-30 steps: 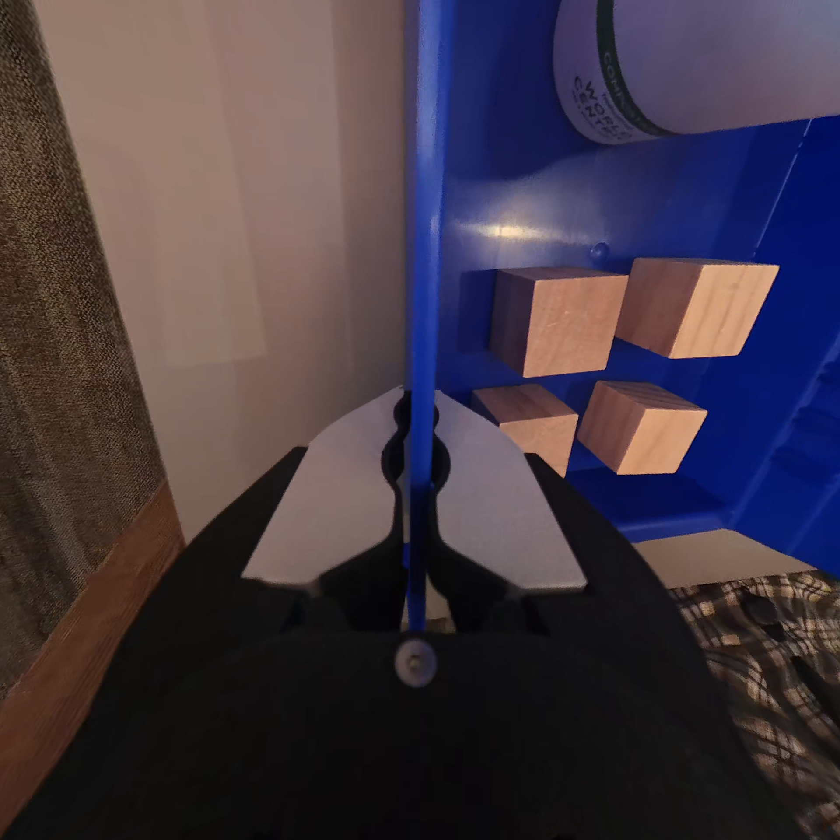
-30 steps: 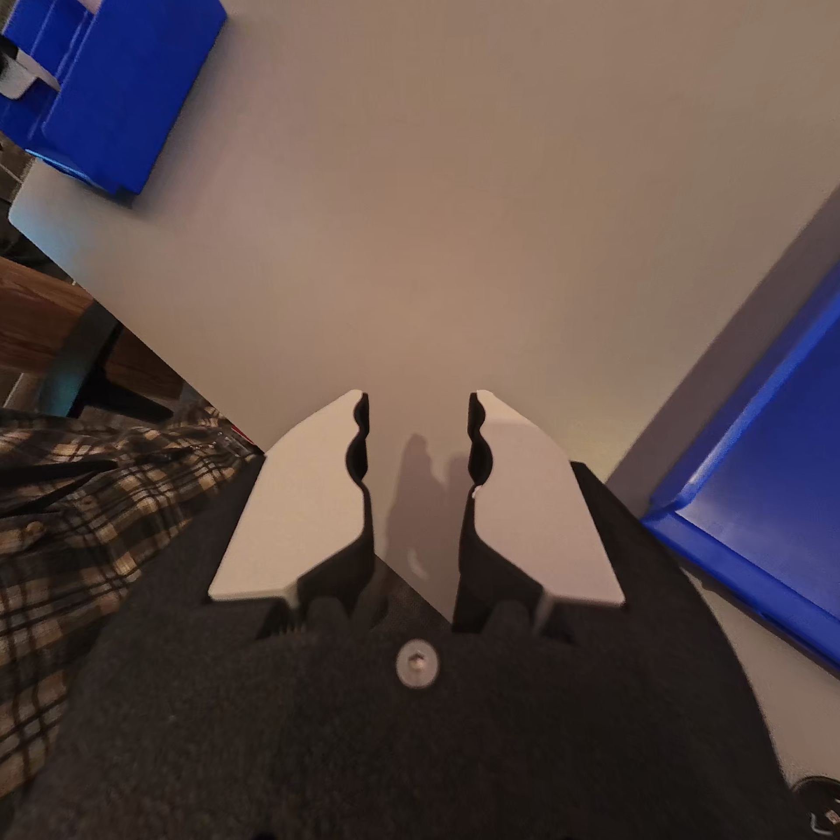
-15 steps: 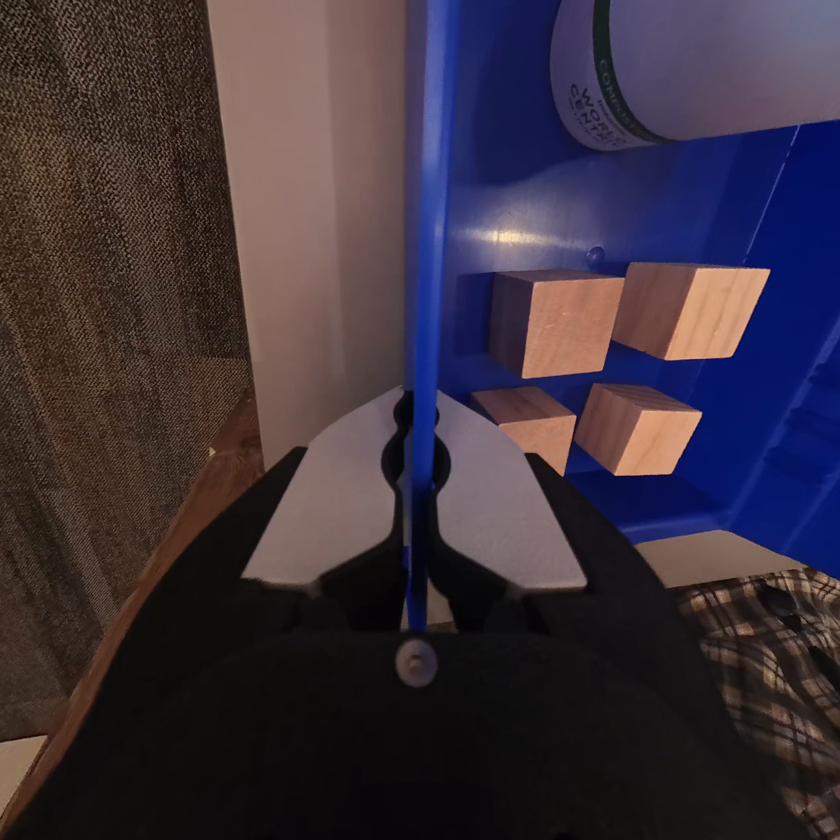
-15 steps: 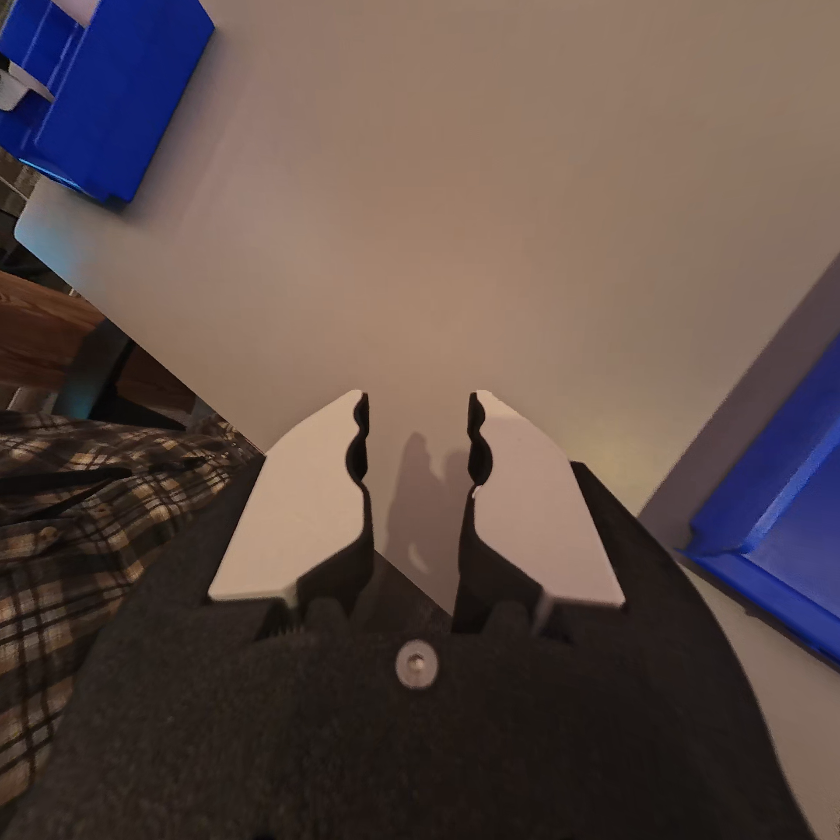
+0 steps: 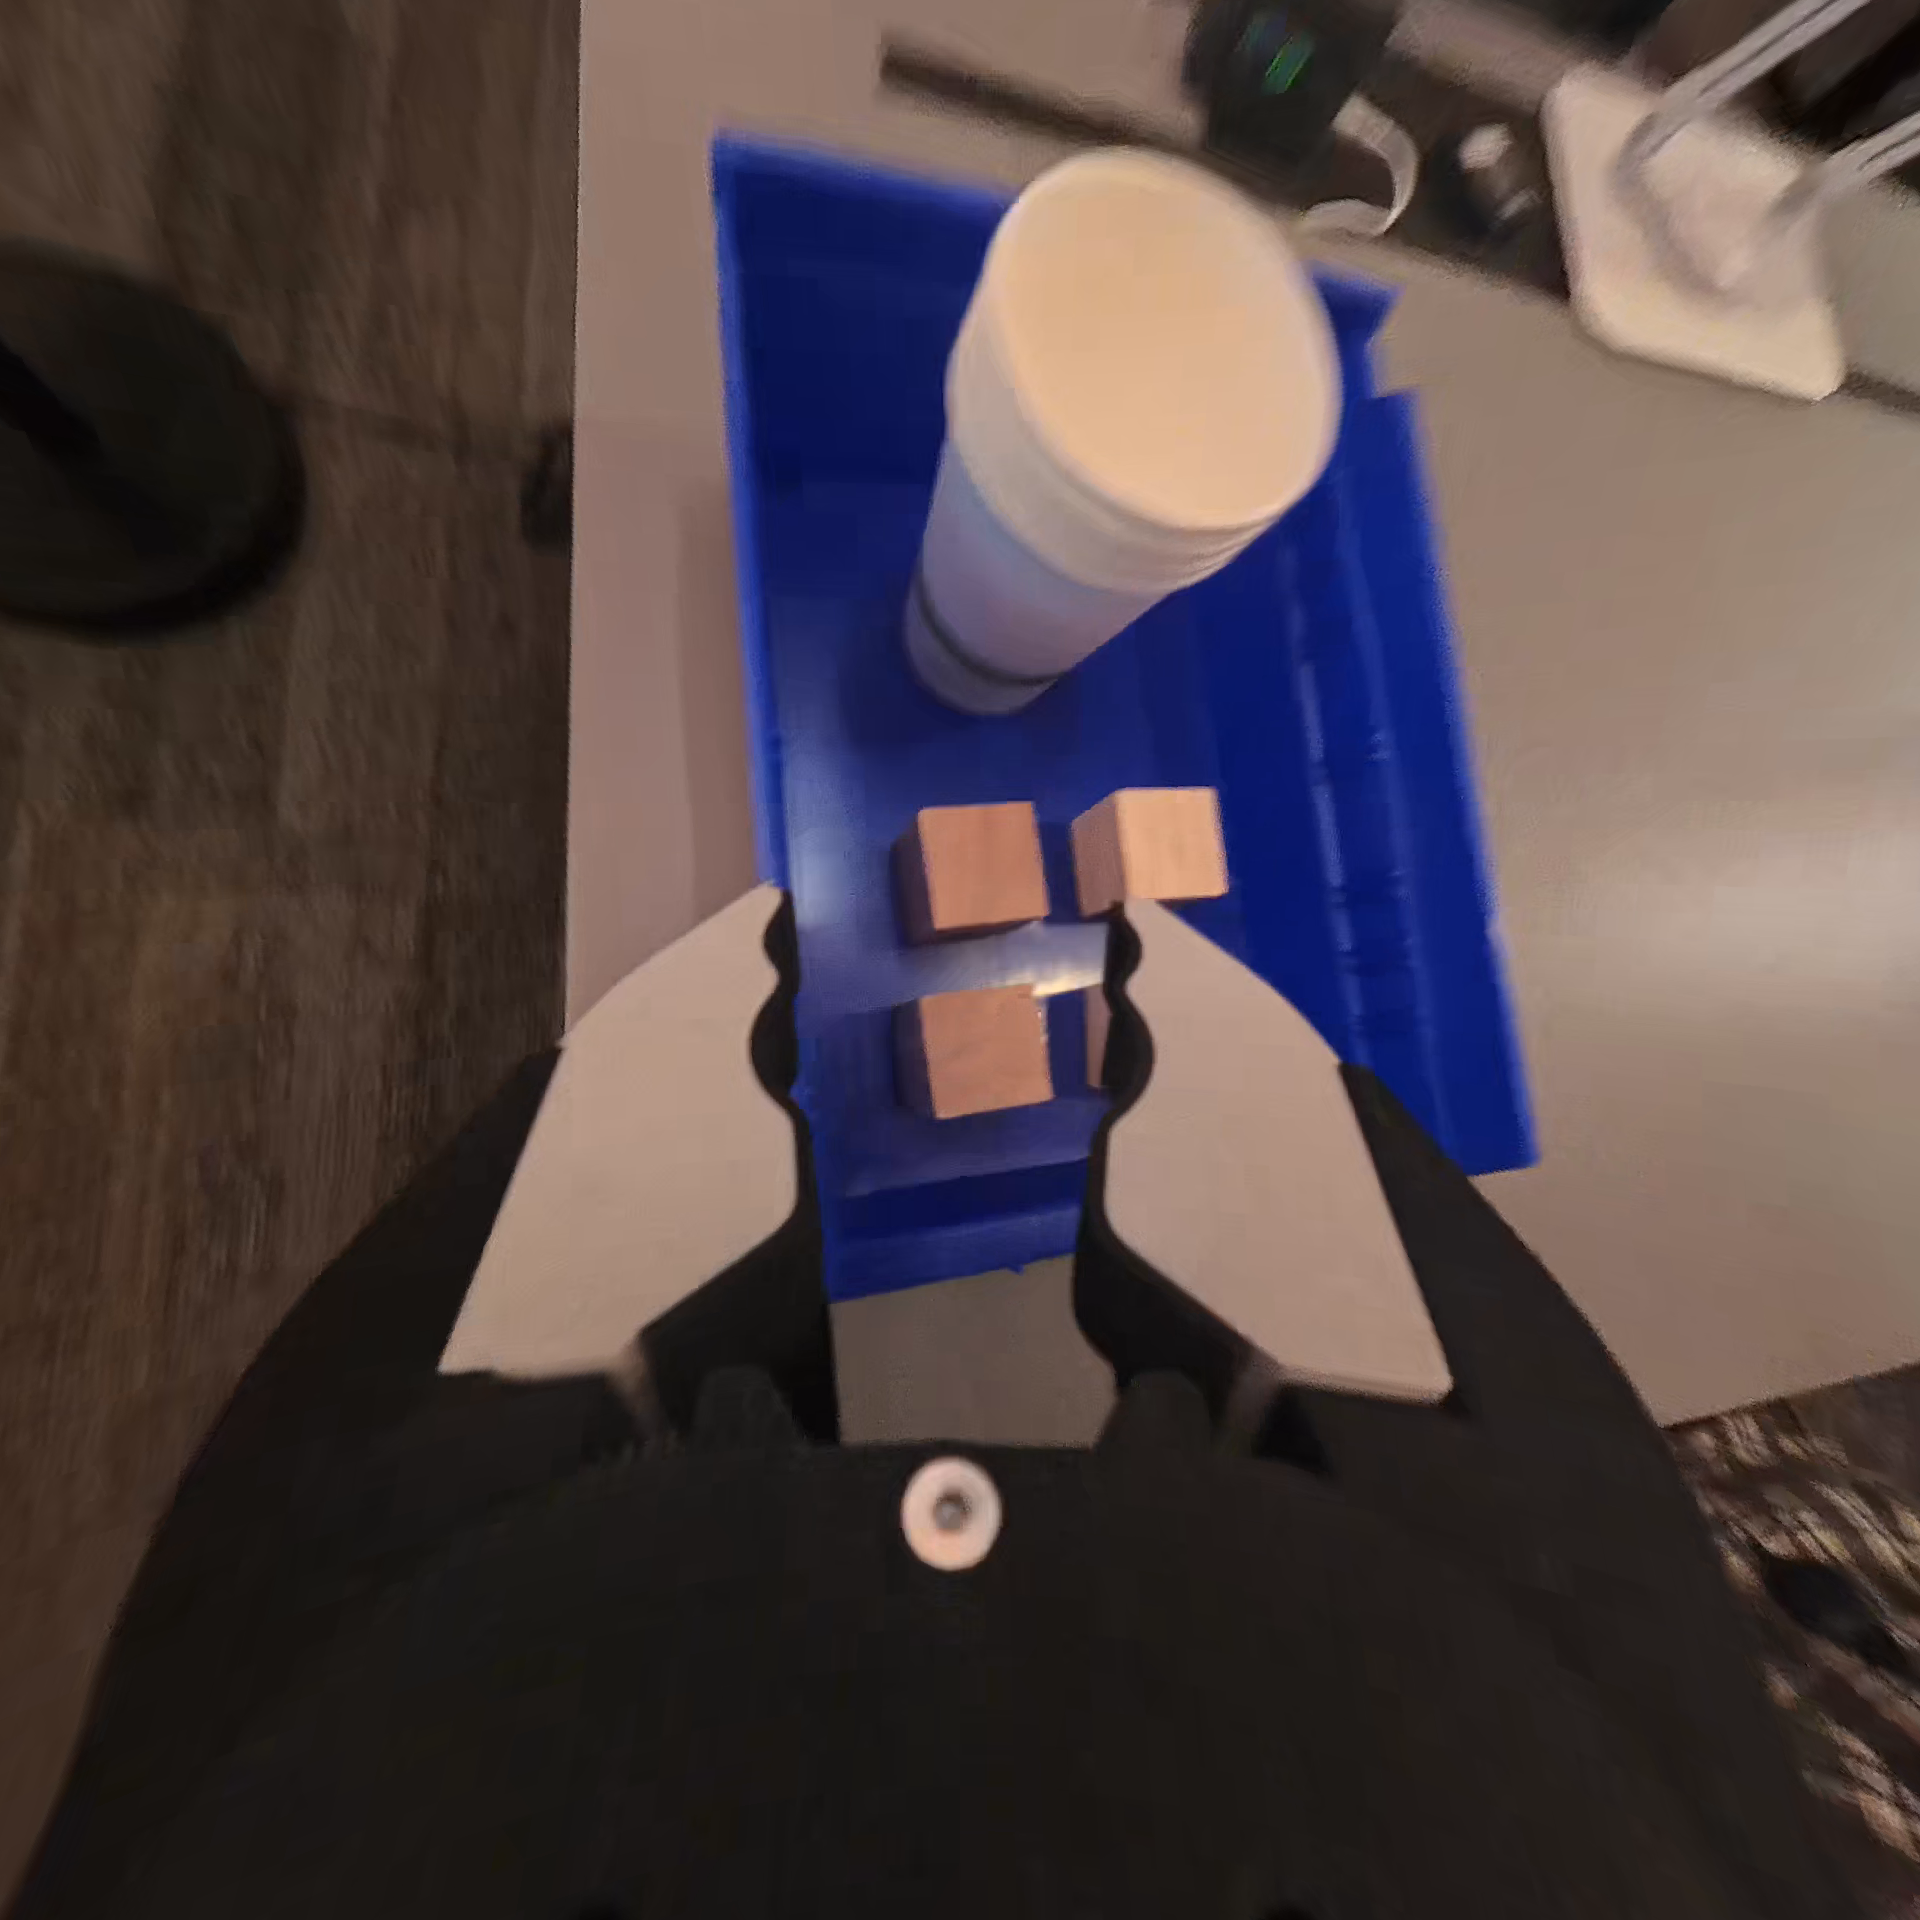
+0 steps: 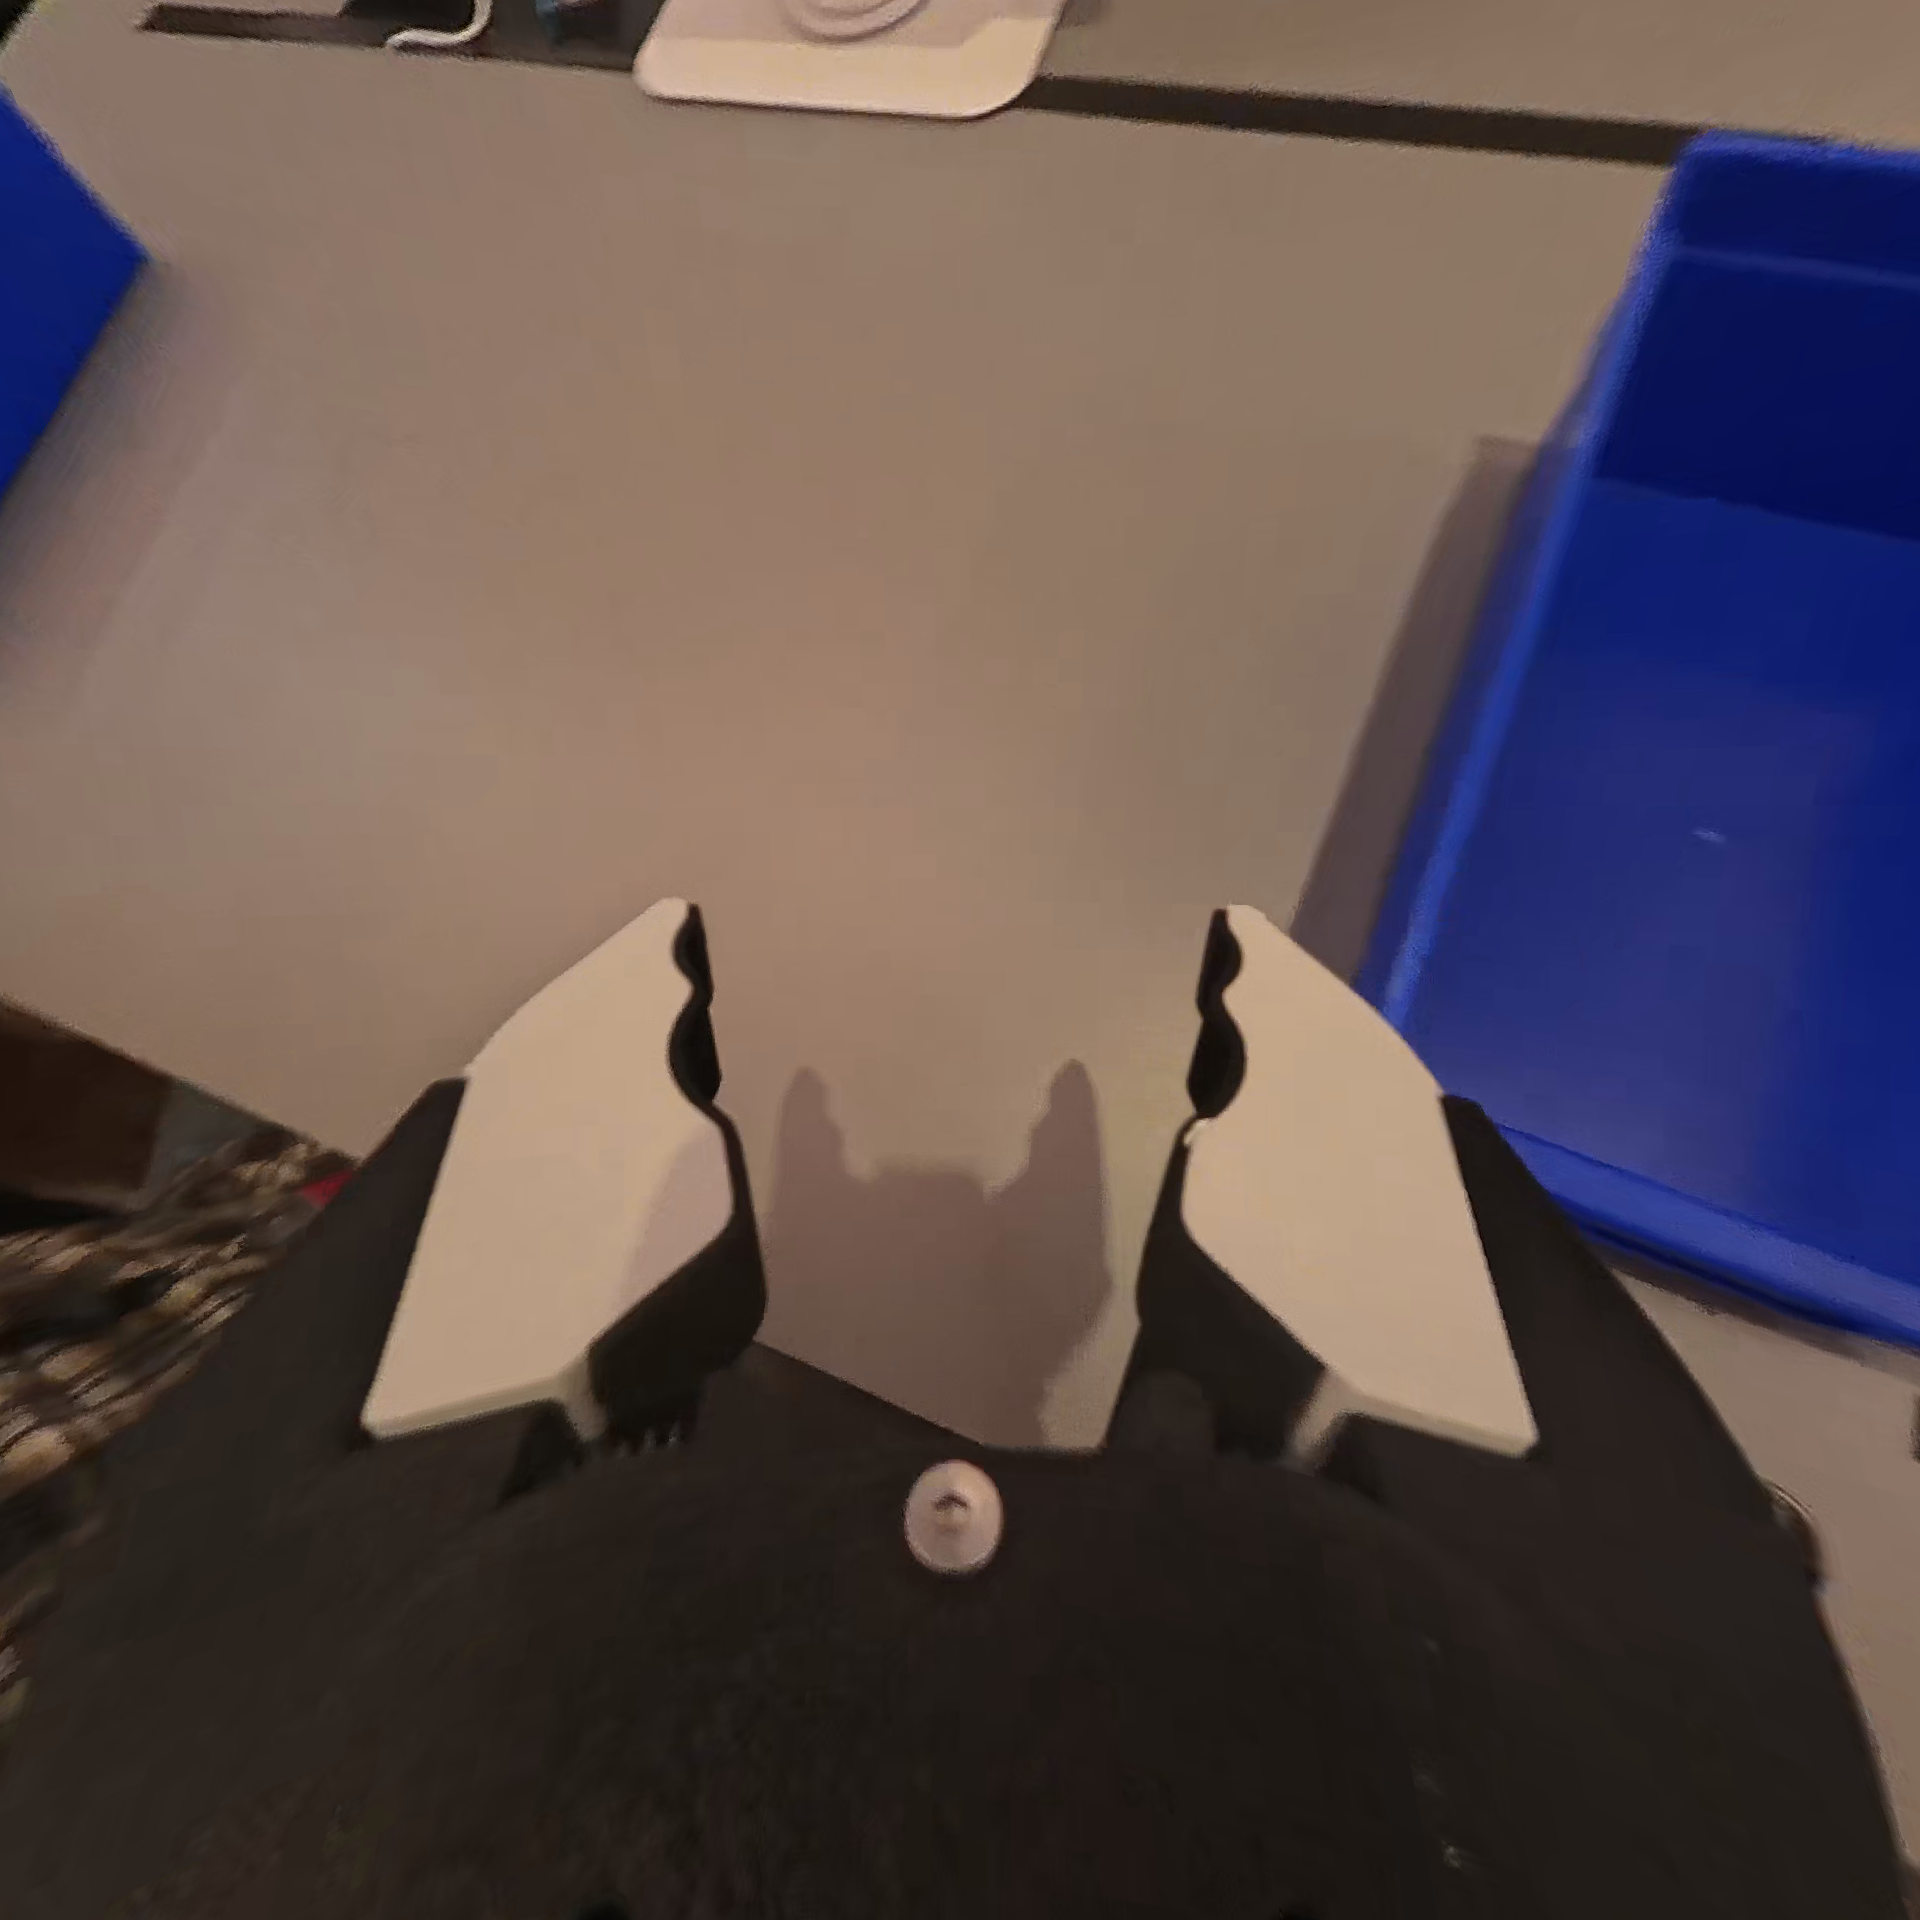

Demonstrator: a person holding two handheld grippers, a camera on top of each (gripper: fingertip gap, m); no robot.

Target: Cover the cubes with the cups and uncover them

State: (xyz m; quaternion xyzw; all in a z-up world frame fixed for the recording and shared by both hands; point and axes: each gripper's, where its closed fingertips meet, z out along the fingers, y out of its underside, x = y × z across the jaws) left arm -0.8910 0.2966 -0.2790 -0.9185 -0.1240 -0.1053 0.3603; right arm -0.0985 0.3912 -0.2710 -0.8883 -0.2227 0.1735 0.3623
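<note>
A blue bin [image 5: 748, 520] stands on the table by its left edge. It holds an upright stack of white paper cups [image 5: 1122, 416] and several wooden cubes, two at the back [image 5: 977, 868] [image 5: 1153, 852] and one at the front [image 5: 982, 1055]. Another cube is mostly hidden behind my right finger. My left gripper [image 5: 948, 914] is open and empty above the cubes. My right gripper [image 6: 953, 920] is open and empty above the bare grey table [image 6: 831, 520].
An empty blue bin [image 6: 1714, 831] stands right of my right gripper, and the other bin's corner [image 6: 52, 312] shows at left. A white pad [image 6: 842, 52] lies at the table's far edge. Wood floor and a dark round base [image 5: 104, 447] lie left of the table.
My left gripper has let go of the blue bin's wall, opened and drawn back above the bin, which now stands flat. My right gripper has opened wider and turned toward the table.
</note>
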